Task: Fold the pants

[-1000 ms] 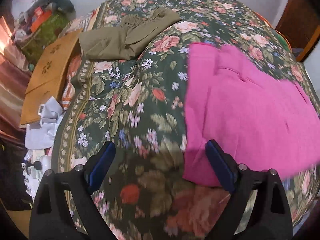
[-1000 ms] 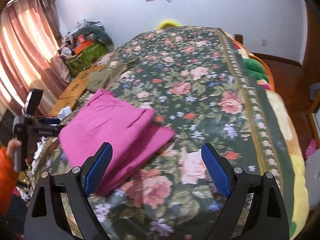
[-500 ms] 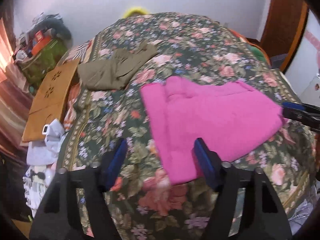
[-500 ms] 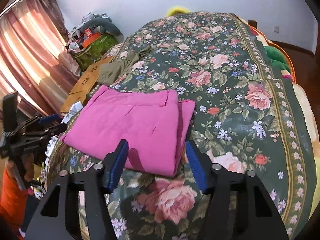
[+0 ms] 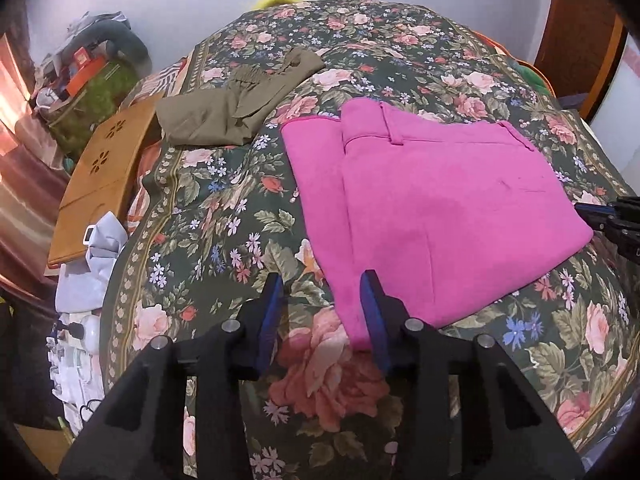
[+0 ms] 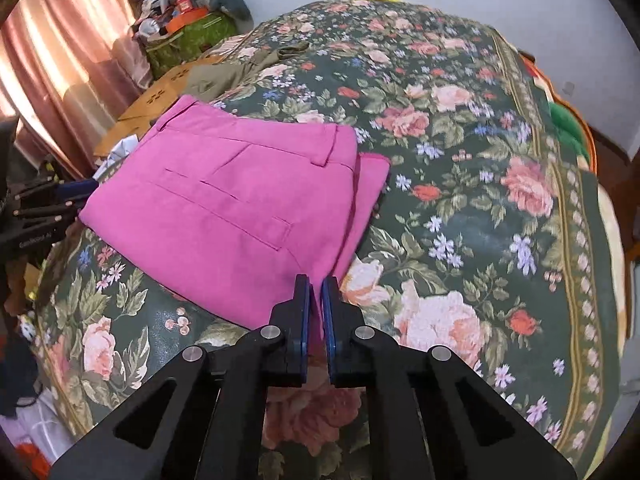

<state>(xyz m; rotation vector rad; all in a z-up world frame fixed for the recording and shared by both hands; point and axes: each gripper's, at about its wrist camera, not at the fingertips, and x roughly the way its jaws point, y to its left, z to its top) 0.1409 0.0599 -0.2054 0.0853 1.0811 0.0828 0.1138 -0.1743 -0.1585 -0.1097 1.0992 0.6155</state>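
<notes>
The pink pants (image 5: 432,208) lie folded in a flat rectangle on the floral bedspread (image 5: 224,216); they also show in the right wrist view (image 6: 240,208). My left gripper (image 5: 320,296) is partly open and empty, just above the pants' near corner, its right finger over the cloth edge. My right gripper (image 6: 316,292) has its jaws nearly together at the pants' near corner; a thin strip of pink cloth shows between the pads. The right gripper appears at the pants' far corner in the left wrist view (image 5: 612,216).
Olive-green pants (image 5: 236,108) lie folded at the far left of the bed. A wooden board (image 5: 104,176) leans beside the bed's left edge, with white and grey items (image 5: 92,264) below it. A pile of bags (image 6: 188,28) and curtains (image 6: 60,60) stand at the far left.
Both grippers have narrowed from wide open. The right one has closed down at the pants' corner. The pants have gone from blurred and shifting to lying still and flat.
</notes>
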